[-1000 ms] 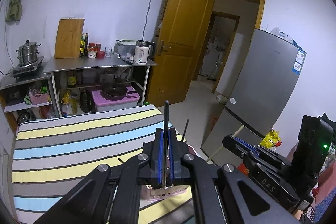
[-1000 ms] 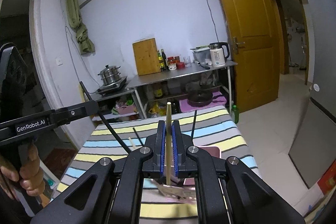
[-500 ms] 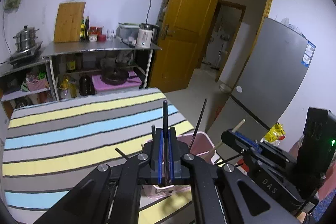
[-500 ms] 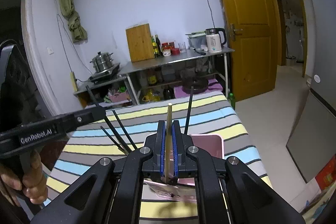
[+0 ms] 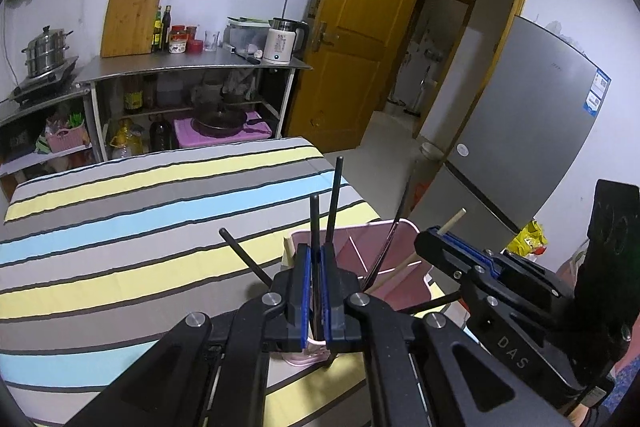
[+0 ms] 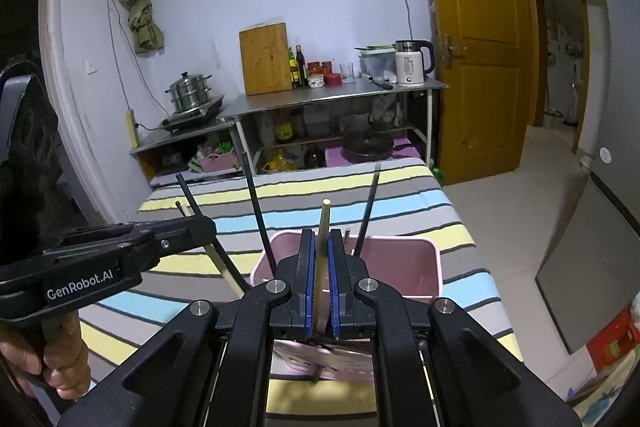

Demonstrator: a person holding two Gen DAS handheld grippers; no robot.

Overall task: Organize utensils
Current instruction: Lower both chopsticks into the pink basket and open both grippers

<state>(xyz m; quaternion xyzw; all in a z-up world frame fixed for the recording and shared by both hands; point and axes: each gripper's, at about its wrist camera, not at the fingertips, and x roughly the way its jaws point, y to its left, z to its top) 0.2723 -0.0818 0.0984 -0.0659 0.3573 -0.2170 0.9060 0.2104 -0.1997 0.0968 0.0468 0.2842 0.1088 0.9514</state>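
Note:
A pink utensil holder [image 5: 384,251] [image 6: 400,259] with dividers stands on the striped table near its right edge. My left gripper [image 5: 315,259] is shut on a black chopstick [image 5: 314,219] held upright over the holder's near left corner. My right gripper [image 6: 320,247] is shut on a wooden chopstick [image 6: 323,227], upright over the holder; it also shows in the left wrist view [image 5: 450,239]. Several black chopsticks [image 5: 334,199] [image 6: 256,203] lean out of the holder. The chopsticks' lower ends are hidden behind the jaws.
The striped cloth [image 5: 120,227] covers the table. A metal shelf [image 5: 192,67] with a cutting board, bottles, kettle and pot stands against the far wall. A grey fridge [image 5: 520,155] and an open wooden door [image 5: 360,39] are to the right.
Both grippers have come down and forward with their chopsticks toward the pink holder, which now shows larger and closer. Both stay shut.

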